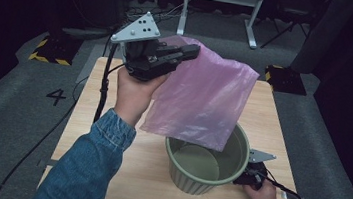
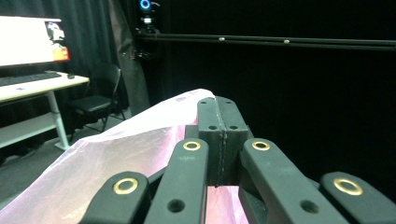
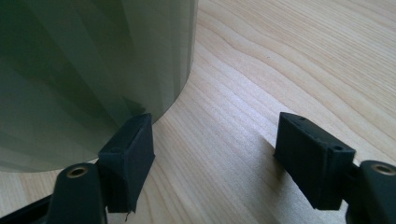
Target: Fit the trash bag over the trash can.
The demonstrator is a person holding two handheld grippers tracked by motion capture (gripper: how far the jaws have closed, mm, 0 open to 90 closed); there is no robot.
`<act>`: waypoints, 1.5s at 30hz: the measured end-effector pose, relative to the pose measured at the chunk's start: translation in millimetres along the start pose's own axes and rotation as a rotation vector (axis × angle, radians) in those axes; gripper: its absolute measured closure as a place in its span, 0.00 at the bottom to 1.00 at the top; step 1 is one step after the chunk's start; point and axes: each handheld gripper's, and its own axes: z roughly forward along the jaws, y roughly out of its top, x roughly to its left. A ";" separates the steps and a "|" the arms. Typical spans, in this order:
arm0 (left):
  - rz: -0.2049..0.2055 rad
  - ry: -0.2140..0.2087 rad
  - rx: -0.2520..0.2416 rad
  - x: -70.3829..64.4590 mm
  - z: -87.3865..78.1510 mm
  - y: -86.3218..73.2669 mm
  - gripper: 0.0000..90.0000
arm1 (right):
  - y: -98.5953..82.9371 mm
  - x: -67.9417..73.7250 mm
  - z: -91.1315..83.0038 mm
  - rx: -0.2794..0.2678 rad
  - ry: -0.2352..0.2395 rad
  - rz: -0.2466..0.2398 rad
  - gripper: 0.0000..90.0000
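Scene: wooden table [image 1: 106, 172] seen from above, a person seated at its near edge with a hand-held gripper in each hand.
Work in hand: a thin pink plastic bag [image 1: 204, 100] is being brought to a ribbed green bin [image 1: 204, 165], apparently to line it.
Left gripper [image 1: 190, 51]: raised well above the table, jaws pressed fully together on the bag's top corner; in the left gripper view [image 2: 217, 116] the pink film runs out from between the closed pads.
Bag position: hanging slack from that one corner, its lower edge draped just over the bin's far rim, the mouth not visibly open.
Right gripper [image 1: 251, 177]: low at the bin's right side, near the table edge; in the right gripper view [image 3: 215, 149] its jaws stand wide apart and hold nothing, one pad touching or nearly touching the bin wall.
Bin: upright on the near right part of the table, nothing visible inside.
Risk, slipping: the film is thin and pinched at one point only, so a quick pull could tear it or let it slide free.
Risk, misfit: lowered unopened, the bag would likely crumple inside instead of lining the rim.
Risk, tipping: a push from the right jaw might shift the light bin toward the table edge.
Writing: a "4" [image 1: 56, 97] marked on the grey floor, left of the table; no brand legible.
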 end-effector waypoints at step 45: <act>-0.069 -0.080 0.076 -19.6 44.9 -89.5 1.00 | -0.1 0.1 -0.2 0.000 0.001 -0.001 0.31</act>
